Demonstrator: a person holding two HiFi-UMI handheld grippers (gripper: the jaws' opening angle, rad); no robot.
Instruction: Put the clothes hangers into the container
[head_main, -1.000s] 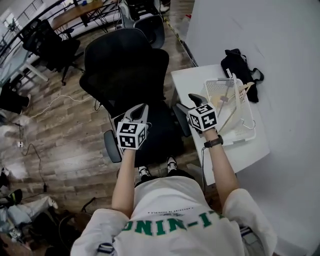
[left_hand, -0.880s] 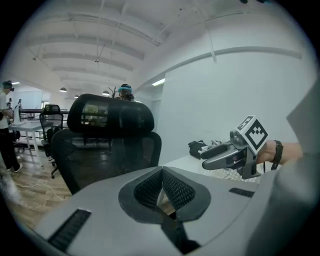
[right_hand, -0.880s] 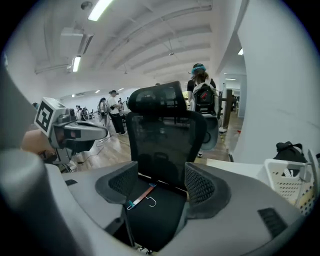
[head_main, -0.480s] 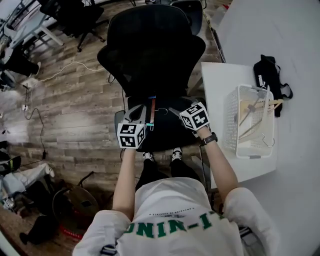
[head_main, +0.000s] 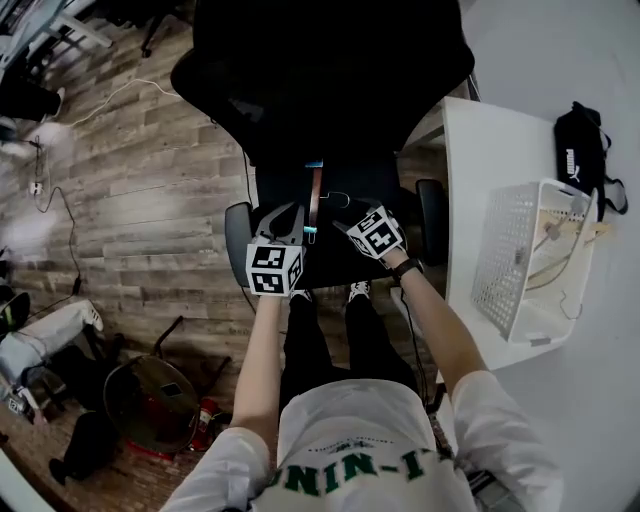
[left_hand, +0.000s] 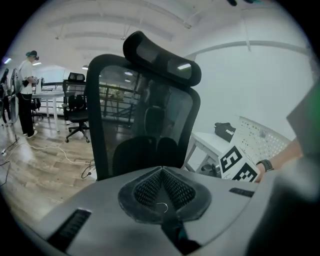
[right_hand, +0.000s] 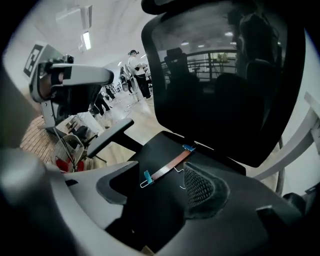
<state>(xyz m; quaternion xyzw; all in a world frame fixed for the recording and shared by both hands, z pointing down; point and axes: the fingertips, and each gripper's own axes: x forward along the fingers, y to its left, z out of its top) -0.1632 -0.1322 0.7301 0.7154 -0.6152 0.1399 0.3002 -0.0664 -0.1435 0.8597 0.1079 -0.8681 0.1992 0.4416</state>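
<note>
A clip hanger (head_main: 314, 198), a brown bar with blue clips at its ends and a wire hook, lies on the seat of a black office chair (head_main: 330, 90). In the right gripper view the hanger (right_hand: 168, 167) lies just ahead, between the spread jaws of my right gripper (right_hand: 161, 179), which is open and holds nothing. My left gripper (head_main: 285, 215) hovers just left of the hanger; its pads meet at the tips (left_hand: 162, 170), with only the wire hook (left_hand: 161, 206) showing below them. My right gripper (head_main: 350, 226) is just right of the hanger. The white basket (head_main: 505, 262) on the table holds wooden hangers (head_main: 565, 235).
The chair's armrests (head_main: 238, 228) (head_main: 432, 205) flank the seat, and its tall backrest (left_hand: 145, 115) rises behind. The white table (head_main: 470, 150) stands to the right with a black bag (head_main: 583, 150) beyond the basket. A person (left_hand: 25, 90) stands far off among other chairs.
Both grippers have dropped down to the chair seat. The right one has moved left, away from the basket. The hanger on the seat has come into view.
</note>
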